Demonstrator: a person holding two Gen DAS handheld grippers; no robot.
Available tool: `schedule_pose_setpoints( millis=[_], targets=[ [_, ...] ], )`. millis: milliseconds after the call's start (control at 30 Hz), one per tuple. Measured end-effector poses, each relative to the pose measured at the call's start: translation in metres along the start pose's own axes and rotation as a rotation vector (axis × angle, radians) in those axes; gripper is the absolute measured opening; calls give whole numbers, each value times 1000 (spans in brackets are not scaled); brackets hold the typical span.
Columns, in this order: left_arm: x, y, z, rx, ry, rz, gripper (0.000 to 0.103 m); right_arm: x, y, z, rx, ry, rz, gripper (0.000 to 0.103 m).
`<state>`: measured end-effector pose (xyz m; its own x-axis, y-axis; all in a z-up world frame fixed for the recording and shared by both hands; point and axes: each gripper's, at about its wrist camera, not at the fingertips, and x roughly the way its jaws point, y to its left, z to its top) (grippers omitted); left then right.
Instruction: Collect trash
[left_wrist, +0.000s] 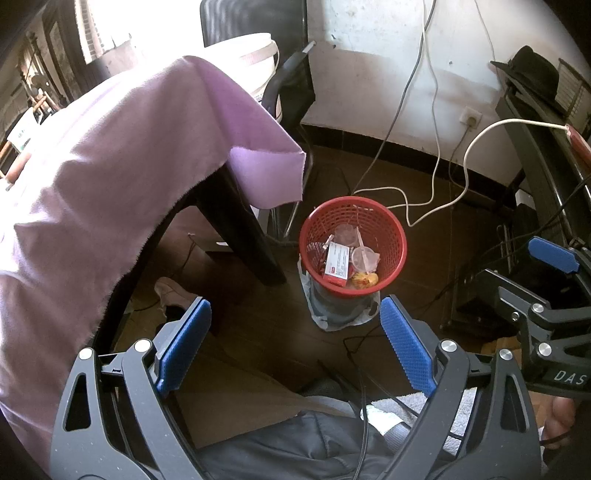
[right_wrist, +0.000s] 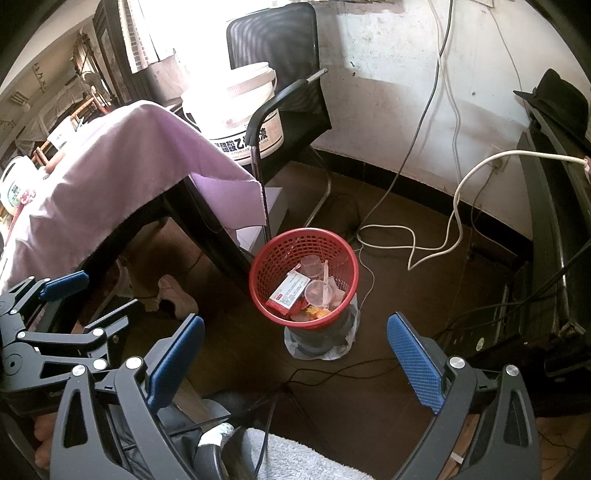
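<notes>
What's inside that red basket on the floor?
The red basket holds a red-and-white carton, clear plastic cups, a plastic spoon and yellow wrappers. Anything beneath that top layer is covered, so I cannot tell what lies deeper.

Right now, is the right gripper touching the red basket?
Apart. In the right wrist view, the right gripper is open, with dark floor showing between its blue fingers and the red basket.

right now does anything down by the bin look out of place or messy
Mildly: the red mesh plastic wastebasket stands upright on a crumpled pale plastic bag instead of being lined with it, and loose white cables snake across the floor beside it. No trash has spilled.
</notes>
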<state>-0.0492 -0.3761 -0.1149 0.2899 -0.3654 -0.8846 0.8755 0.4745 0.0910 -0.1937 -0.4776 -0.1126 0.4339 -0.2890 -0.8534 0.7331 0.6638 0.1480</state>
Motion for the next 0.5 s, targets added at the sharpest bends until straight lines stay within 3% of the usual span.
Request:
schedule_pose_setpoints(
  millis=[500],
  targets=[
    [0, -2, -2, 1, -3, 8, 90, 1, -1, 1, 3, 2, 4, 97]
  ],
)
